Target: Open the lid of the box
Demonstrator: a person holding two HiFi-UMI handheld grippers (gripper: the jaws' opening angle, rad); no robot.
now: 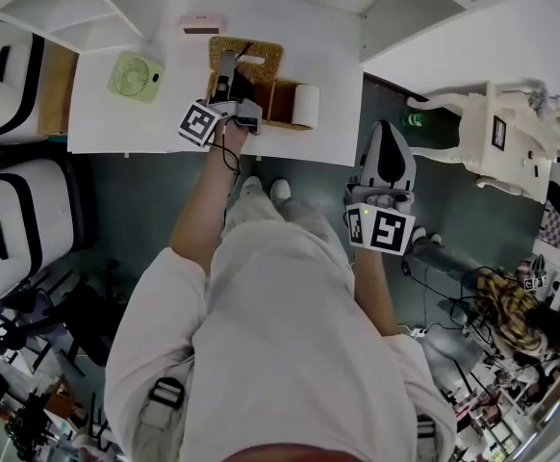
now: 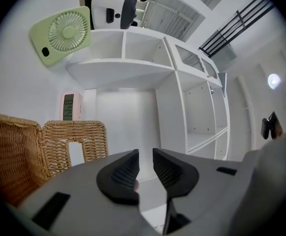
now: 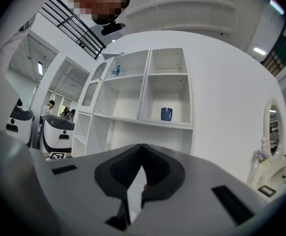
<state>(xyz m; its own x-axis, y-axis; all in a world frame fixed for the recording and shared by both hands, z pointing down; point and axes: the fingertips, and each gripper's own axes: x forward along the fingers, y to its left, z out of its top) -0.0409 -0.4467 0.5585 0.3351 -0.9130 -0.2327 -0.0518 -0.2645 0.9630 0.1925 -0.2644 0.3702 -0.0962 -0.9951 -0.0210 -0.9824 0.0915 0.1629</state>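
White table (image 1: 145, 123), left tongs (image 2: 145, 154) outstretched over wicker box (image 1: 282, 104), right tongs (image 3: 142, 151) beside waist

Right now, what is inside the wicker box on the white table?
A white roll lies in the right end of the wicker box, whose lid is raised. The left gripper covers the left part in the head view, so anything there is hidden.

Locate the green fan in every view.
Head view: upper left, green fan on the white table, left of the wicker box.
Left gripper view: top left, above the wicker box.
Right gripper view: not in it.
Shared landmark: the wicker box, in head and left gripper views.
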